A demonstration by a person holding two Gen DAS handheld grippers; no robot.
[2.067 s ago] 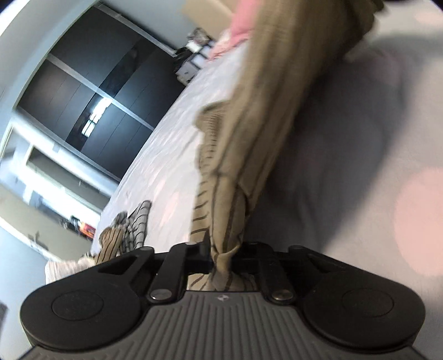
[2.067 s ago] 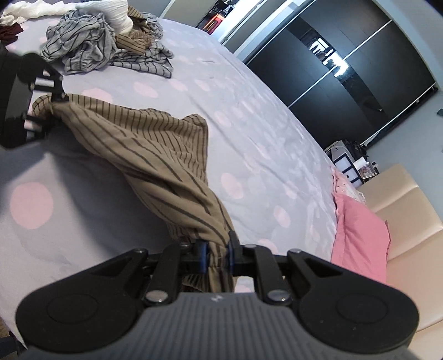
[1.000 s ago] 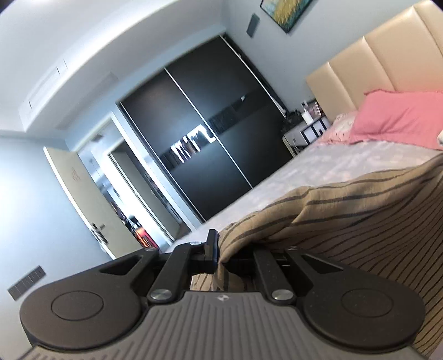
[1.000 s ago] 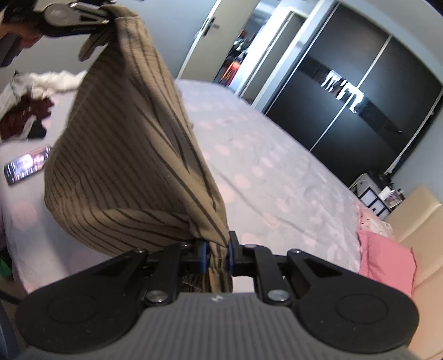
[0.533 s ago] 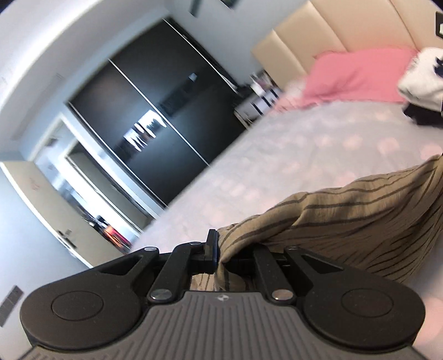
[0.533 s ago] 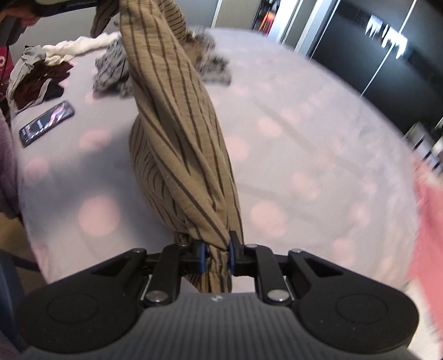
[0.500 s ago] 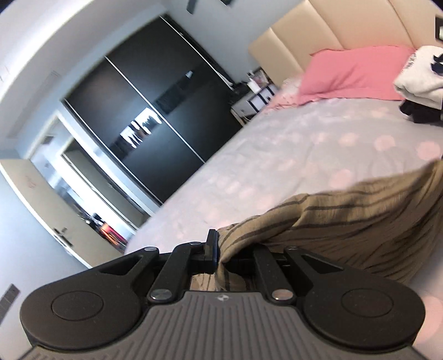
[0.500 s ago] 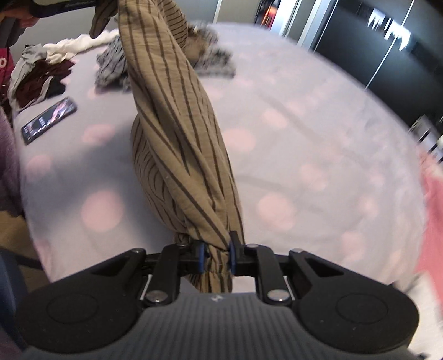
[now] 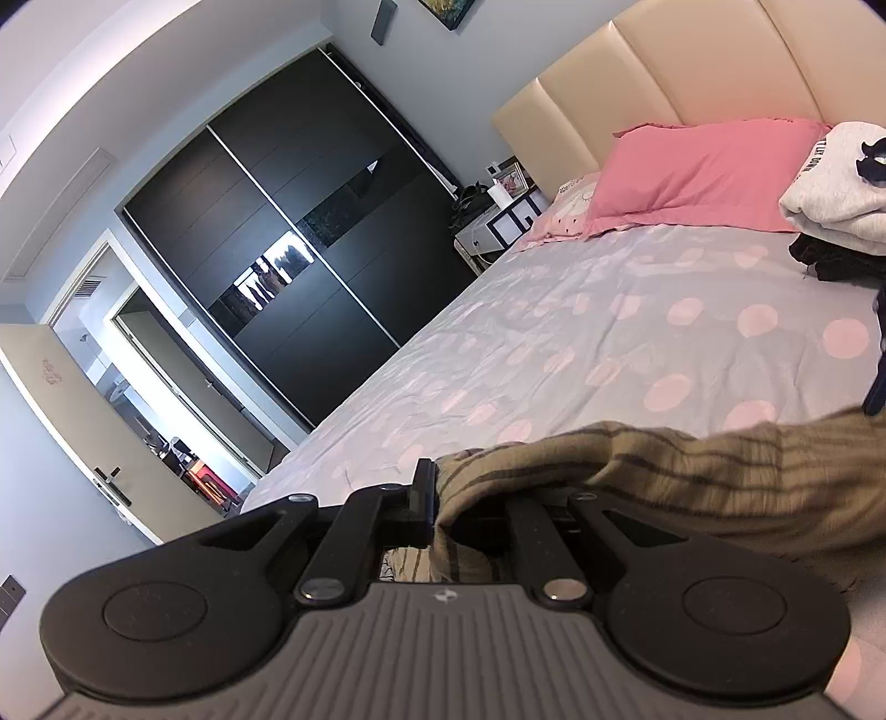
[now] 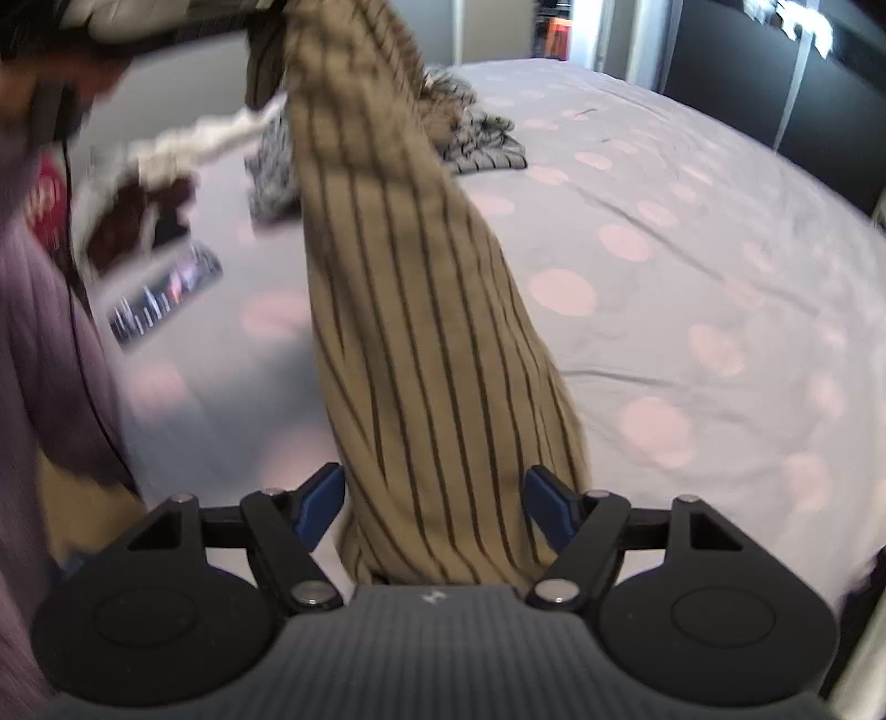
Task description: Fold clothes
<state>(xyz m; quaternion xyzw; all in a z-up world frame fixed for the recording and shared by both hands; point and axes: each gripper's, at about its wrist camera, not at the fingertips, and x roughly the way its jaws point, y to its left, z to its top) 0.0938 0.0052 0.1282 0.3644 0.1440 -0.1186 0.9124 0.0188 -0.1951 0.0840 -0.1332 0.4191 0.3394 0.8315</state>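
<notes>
A tan garment with dark stripes [image 10: 398, 288] hangs stretched over the bed. My left gripper [image 9: 454, 504] is shut on one bunched end of the tan striped garment [image 9: 692, 471], which runs off to the right. In the right wrist view my right gripper [image 10: 434, 493] is open, its blue-padded fingers [image 10: 321, 495] spread wide on either side of the garment. The garment runs from between them up to the left gripper [image 10: 183, 22] at the top left.
The bed has a grey sheet with pink dots [image 9: 637, 332]. A pink pillow [image 9: 698, 166] and folded clothes [image 9: 841, 183] lie by the headboard. A heap of unfolded clothes [image 10: 465, 133] and a phone [image 10: 166, 293] lie near the bed's foot. A person's purple sleeve [image 10: 39, 360] is at left.
My right gripper has opened; it was shut on the garment half a second ago. The garment still hangs from my left gripper, now lower over the bed.
</notes>
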